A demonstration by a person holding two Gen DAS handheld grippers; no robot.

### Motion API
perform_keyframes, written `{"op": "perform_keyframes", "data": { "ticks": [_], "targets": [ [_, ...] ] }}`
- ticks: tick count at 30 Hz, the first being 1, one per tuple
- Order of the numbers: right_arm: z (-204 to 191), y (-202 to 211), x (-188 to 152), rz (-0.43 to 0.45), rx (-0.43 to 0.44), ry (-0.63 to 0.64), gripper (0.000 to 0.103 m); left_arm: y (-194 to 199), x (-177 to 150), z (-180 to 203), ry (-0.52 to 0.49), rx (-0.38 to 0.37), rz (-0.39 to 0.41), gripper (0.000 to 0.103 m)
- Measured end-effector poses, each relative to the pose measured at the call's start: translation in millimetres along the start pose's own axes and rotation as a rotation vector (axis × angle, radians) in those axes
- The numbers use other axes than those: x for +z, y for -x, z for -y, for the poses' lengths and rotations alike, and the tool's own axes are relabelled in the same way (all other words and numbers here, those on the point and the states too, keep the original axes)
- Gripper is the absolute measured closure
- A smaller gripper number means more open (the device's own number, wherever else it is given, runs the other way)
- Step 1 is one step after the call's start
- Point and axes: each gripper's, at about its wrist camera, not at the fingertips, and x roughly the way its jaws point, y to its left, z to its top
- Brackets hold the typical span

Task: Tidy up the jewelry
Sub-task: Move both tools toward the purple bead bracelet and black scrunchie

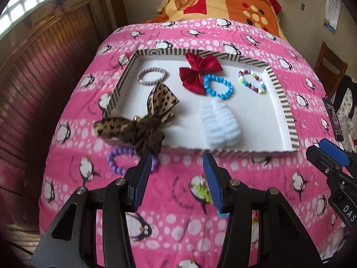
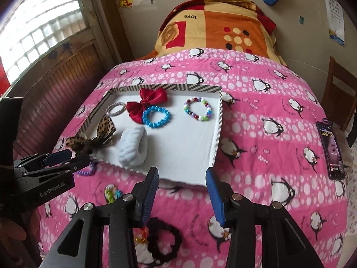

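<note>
From my left wrist camera, the left hand-held gripper stood open and empty; only here the leopard-print fabric bow showed whole, stretched across the striped cardboard tray's near-left corner. From my right, the right hand-held gripper gaped, empty, above a dark velvet scrunchie on the bed.

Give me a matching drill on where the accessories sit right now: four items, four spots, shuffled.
Items:
1. red bow
2. purple bead bracelet
3. leopard-print bow
4. dark scrunchie

Spots:
A. draped over the tray's near left corner
B. on the blanket, below the right tongs
C. inside the tray, at its far wall
D. on the blanket, just outside the tray's near left corner

Pairs: 1-C, 2-D, 3-A, 4-B
</note>
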Motion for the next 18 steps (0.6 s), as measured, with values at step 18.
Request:
{"op": "perform_keyframes", "data": {
  "ticks": [18],
  "targets": [
    [-14,17,-34,-0.032,0.014,0.057,0.061,22,-37,-4,0.032,0.03,0.014,0.056]
  ]
}}
